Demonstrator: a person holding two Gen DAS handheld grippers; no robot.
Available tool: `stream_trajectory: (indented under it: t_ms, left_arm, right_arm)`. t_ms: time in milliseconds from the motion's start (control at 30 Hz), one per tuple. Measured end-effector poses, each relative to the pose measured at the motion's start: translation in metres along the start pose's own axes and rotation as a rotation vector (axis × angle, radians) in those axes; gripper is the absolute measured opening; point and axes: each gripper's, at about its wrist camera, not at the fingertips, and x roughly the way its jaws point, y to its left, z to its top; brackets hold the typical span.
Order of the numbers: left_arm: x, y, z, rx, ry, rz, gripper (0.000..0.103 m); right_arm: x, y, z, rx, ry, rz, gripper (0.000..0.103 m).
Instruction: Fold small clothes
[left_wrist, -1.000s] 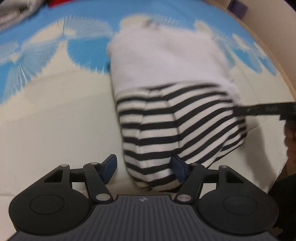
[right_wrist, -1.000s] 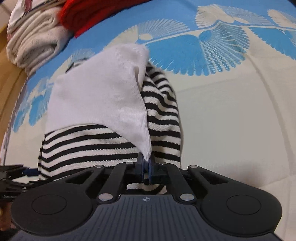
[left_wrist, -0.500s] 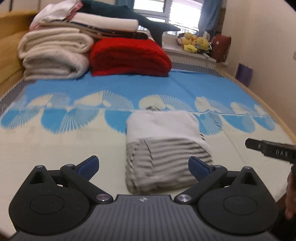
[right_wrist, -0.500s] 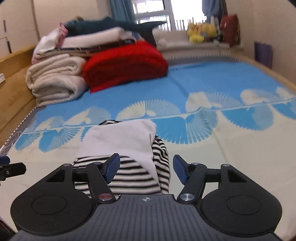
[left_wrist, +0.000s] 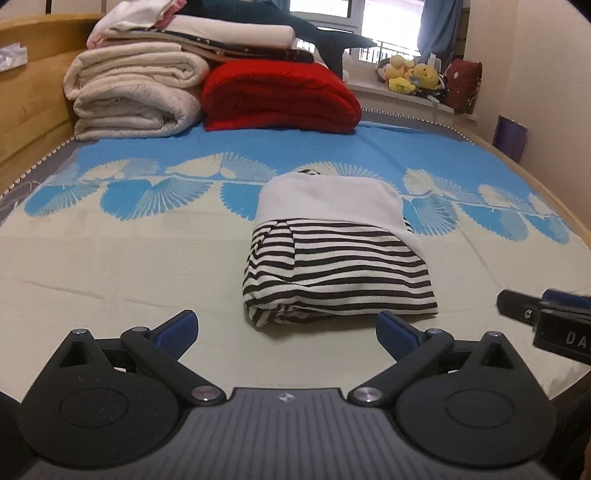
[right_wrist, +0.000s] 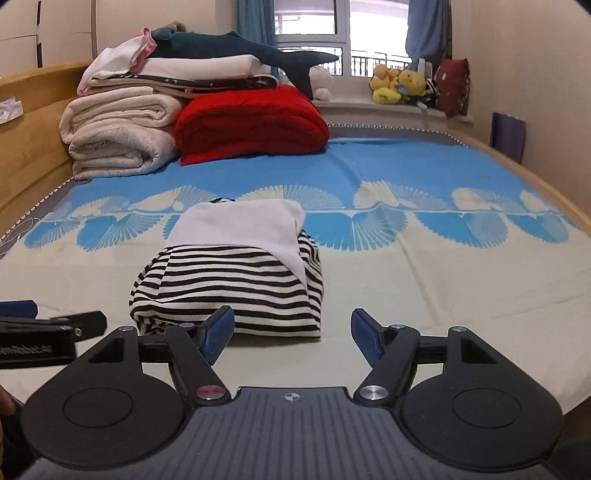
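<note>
Right now both sets of tongs hang low over the near edge of the bed (left_wrist: 92, 266), pulled clear of the garment, and I judge that is deliberate: the fold looks done and nothing needs pinning. My left tongs (left_wrist: 286, 332) are spread wide, their blue pads (left_wrist: 177, 326) well apart and gripping nothing, only bare cream bedcover between them. My right tongs (right_wrist: 291, 332) are likewise released, a little less wide. Its left pad (right_wrist: 218, 328) overlaps the near edge of the bundle in the right wrist view, though I cannot tell whether it touches the cloth or sits just short of it. Each tool shows at the margin of the other's camera, so they flank the bundle on either side.

Just beyond the pads lies the striped top (left_wrist: 340, 269), black-and-white, folded into a compact block on the cream part of the cover. A white panel (right_wrist: 240, 225) drapes over its far half and runs down one side, so the stripes show only toward me. The near hem looks slightly loose at the left corner, which I would tuck if anything.

Further back the cover turns blue with a fan pattern. Against the headboard sit rolled cream blankets (left_wrist: 133, 96) and a folded red blanket (right_wrist: 251, 122), with more linens and a dark plush shark (right_wrist: 240, 44) stacked on top. Yellow soft toys (right_wrist: 399, 86) line the windowsill.
</note>
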Motion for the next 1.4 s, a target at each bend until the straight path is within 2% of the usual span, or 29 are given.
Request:
stream_trajectory:
  t_ms: [167, 433, 1400]
  left_arm:
    - [0.008, 0.002, -0.001, -0.028, 0.022, -0.013, 0.102]
    - [0.014, -0.002, 0.0, -0.023, 0.022, -0.001, 0.102]
    - [0.017, -0.005, -0.001, -0.028, 0.026, -0.012, 0.102]
  right_arm:
    - [0.011, 0.004, -0.001, 0.03, 0.04, 0.014, 0.071]
    - [0.023, 0.023, -0.002, -0.021, 0.059, 0.033, 0.071]
    - [0.027, 0.031, -0.001, -0.042, 0.064, 0.038, 0.071]
